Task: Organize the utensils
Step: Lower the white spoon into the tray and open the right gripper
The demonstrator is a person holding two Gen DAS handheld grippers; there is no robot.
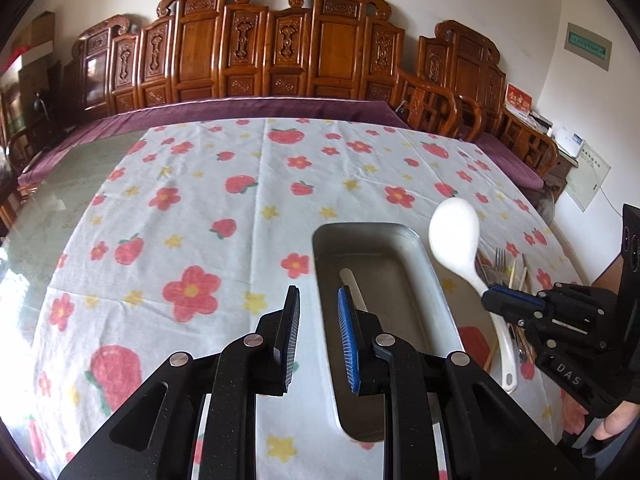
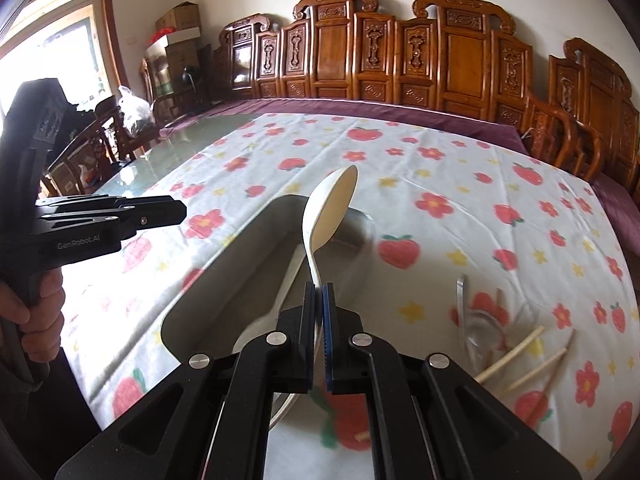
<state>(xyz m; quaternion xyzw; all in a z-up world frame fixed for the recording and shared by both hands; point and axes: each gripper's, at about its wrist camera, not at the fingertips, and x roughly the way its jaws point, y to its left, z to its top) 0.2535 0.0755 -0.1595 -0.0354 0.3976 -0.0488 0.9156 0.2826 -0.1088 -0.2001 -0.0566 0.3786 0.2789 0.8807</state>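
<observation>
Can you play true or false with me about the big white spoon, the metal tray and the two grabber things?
1. The right gripper is pinching the white spoon by its handle. True.
2. The left gripper is holding a fork. False: its jaws are apart with nothing between them.
3. The metal tray is completely empty. False: a white utensil already lies inside it.
4. Chopsticks lie on the flowery tablecloth, outside the tray. True.
5. The white spoon is lying flat on the cloth. False: it is lifted, bowl end up, above the tray.

Left gripper (image 1: 318, 296) fingers stand parted and empty; right gripper (image 2: 319, 292) fingers are clamped together.
</observation>
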